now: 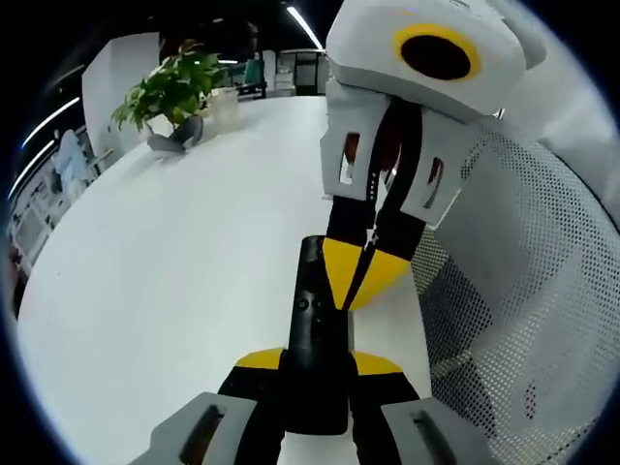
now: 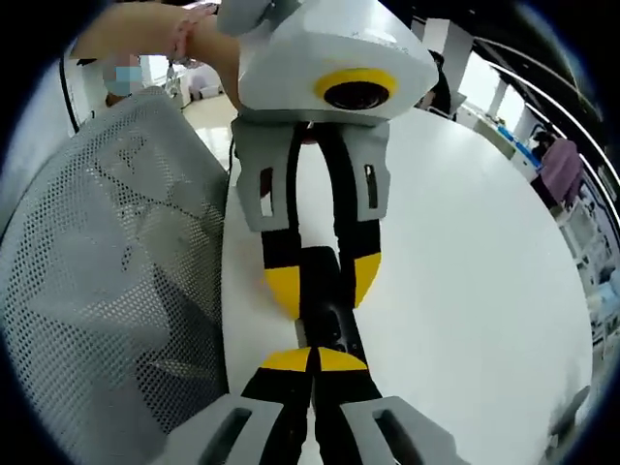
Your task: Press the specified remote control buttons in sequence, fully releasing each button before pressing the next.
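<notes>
In the left gripper view, my left gripper (image 1: 315, 363) rises from the bottom edge with its yellow-tipped jaws clamped on either side of the black remote control (image 1: 312, 334), which lies lengthwise away from me over the white table (image 1: 174, 291). The right gripper (image 1: 360, 281) comes in from the upper right, its two yellow tips pressed together with no gap, and they meet the right edge of the remote near its far half. A potted plant (image 1: 170, 92) stands at the far end of the table, and a white mesh chair back (image 1: 528, 291) sits to the right.

In the right gripper view, my right gripper (image 2: 312, 360) has its tips closed tight together, touching the near end of the remote (image 2: 325, 305). The left gripper (image 2: 320, 281) faces me, gripping the remote between its tips. The mesh chair (image 2: 107, 262) is at left, just beside the table (image 2: 465, 252).
</notes>
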`<state>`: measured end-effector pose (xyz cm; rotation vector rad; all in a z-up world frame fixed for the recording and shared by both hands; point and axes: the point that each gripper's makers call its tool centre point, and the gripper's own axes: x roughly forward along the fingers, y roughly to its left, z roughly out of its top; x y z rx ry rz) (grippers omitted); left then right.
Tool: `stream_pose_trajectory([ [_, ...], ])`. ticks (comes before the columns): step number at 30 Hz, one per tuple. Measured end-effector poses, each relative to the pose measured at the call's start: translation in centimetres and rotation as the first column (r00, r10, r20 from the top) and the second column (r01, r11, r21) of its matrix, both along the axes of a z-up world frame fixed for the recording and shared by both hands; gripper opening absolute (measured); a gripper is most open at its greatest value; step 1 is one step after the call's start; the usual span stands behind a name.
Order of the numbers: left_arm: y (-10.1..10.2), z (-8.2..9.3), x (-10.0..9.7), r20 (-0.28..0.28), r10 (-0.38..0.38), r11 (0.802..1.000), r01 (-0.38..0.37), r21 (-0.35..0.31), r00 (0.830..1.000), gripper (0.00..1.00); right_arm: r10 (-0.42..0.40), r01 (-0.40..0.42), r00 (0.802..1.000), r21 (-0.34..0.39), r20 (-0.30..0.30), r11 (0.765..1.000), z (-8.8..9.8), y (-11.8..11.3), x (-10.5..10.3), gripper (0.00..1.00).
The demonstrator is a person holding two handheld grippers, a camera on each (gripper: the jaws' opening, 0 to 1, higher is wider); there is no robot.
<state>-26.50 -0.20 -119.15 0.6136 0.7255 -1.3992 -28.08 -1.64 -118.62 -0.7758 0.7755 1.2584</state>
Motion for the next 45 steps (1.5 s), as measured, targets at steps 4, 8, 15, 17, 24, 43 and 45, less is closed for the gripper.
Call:
stream_pose_trajectory([
  [4,0.0,0.0,-0.1,0.008,-0.005,1.000,0.005,0.005,1.000,0.24,0.046,-0.043,0.998,-0.042,0.049,0.998,-0.2,0.0,0.0,0.00],
  [8,0.0,0.0,-0.1,0.010,-0.006,1.000,0.006,0.009,1.000,0.24,0.055,-0.051,0.997,-0.068,0.058,0.996,-0.3,0.2,-0.1,0.00],
  [15,0.0,0.0,-0.1,0.013,-0.029,0.999,0.028,0.030,1.000,0.24,0.017,-0.016,0.999,-0.046,0.027,0.999,-0.2,0.1,0.0,0.00],
  [17,0.0,0.0,-0.1,0.012,-0.027,0.999,0.026,0.029,1.000,0.24,-0.015,0.014,1.000,-0.016,-0.014,1.000,-0.1,0.1,-0.1,0.00],
  [24,0.0,0.1,-0.1,0.007,-0.010,1.000,0.010,0.002,1.000,0.24,-0.053,0.056,0.994,0.030,-0.098,0.998,0.2,0.0,0.5,0.00],
  [43,-0.1,0.2,0.0,0.017,-0.006,1.000,0.006,0.001,1.000,0.24,-0.042,0.045,0.995,0.029,-0.089,0.999,0.4,-0.1,1.8,0.00],
  [45,-0.1,0.2,0.0,0.016,-0.003,1.000,0.003,-0.001,1.000,0.24,-0.032,0.033,0.996,0.016,-0.079,0.999,0.3,-0.1,1.8,0.00],
])
